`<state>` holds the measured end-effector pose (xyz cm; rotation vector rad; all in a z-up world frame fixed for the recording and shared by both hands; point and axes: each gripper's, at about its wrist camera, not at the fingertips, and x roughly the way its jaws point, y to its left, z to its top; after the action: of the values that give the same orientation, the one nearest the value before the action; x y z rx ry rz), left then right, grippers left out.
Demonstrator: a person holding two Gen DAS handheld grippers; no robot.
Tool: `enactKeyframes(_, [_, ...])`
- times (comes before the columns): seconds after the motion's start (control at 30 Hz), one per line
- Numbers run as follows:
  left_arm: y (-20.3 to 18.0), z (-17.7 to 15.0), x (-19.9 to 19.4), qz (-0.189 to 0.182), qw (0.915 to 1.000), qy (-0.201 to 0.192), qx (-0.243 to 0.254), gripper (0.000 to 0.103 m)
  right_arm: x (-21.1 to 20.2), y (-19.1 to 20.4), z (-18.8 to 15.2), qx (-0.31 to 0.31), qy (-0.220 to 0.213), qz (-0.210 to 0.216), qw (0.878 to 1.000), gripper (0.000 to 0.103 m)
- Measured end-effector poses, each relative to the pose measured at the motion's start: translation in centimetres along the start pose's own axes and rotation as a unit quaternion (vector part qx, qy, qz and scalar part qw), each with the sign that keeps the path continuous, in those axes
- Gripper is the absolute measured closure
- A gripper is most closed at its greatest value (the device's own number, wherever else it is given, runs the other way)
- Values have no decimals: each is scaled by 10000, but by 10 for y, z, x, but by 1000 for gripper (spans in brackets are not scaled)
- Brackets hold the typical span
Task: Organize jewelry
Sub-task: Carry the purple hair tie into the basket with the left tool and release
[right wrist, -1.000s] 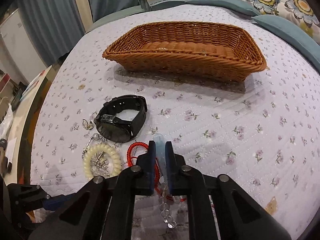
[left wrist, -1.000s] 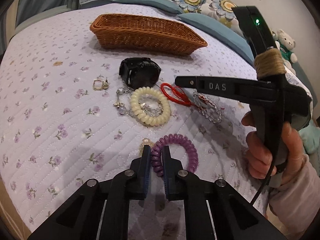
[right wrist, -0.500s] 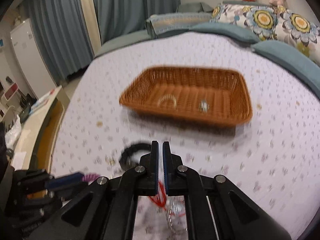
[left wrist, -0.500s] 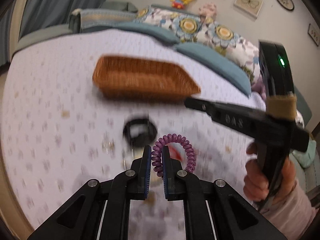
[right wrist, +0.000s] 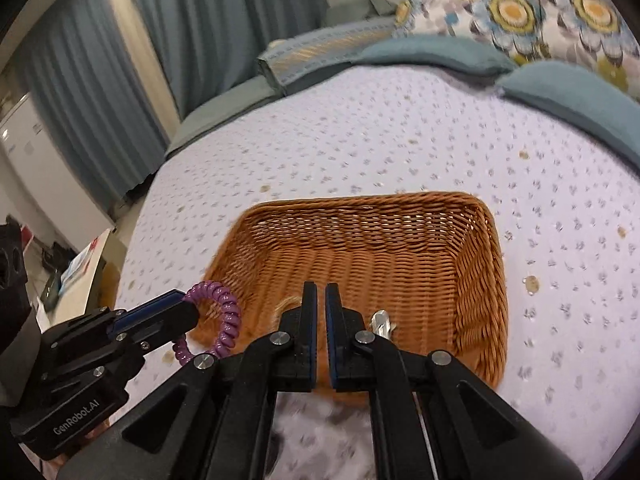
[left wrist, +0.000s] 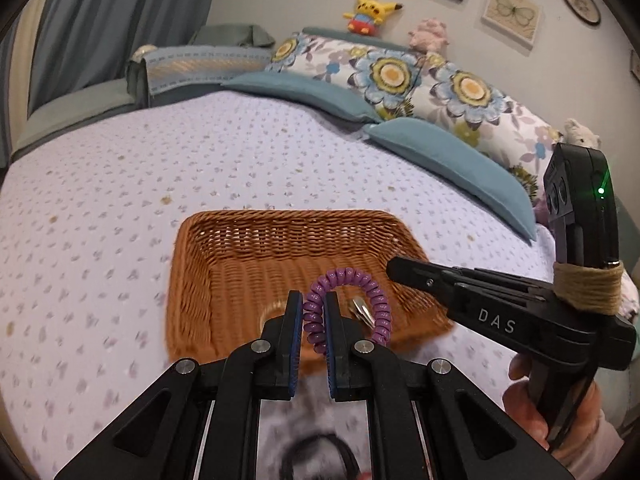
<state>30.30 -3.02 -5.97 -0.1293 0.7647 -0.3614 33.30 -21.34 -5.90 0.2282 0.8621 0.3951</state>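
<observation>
My left gripper [left wrist: 313,308] is shut on a purple spiral bracelet [left wrist: 372,300] and holds it above the near edge of the brown wicker basket [left wrist: 224,256]. A small silver piece [left wrist: 360,308] lies in the basket. In the right wrist view the basket [right wrist: 472,264] is just ahead, the silver piece [right wrist: 382,322] lies inside, and the left gripper holds the purple bracelet [right wrist: 228,312] at the left. My right gripper [right wrist: 321,300] is shut; its jaws show a thin gap, and whether it holds anything is hidden. It also shows from the side in the left wrist view [left wrist: 394,268].
The basket sits on a lilac flowered bedspread [left wrist: 120,184]. Blue and flowered pillows [left wrist: 440,92] lie at the bed's head. A black watch [left wrist: 320,456] is blurred at the bottom of the left wrist view. Curtains [right wrist: 120,60] hang at the left.
Both grippers have lifted from the jewelry pile and moved forward to the basket. The left gripper carries the purple bracelet. The red cord and clear beads at the right gripper are out of sight.
</observation>
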Motion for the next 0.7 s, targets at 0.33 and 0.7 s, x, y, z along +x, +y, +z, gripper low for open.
enactKeyframes(0.33, [9,4,86,37,9978,663,-16,93,72,-54,10,649,736,-428,9943,96])
enactKeyframes(0.7, [3,2,91,91,9963,844,107,91,74,-53,5,594,901,-440,9932,91])
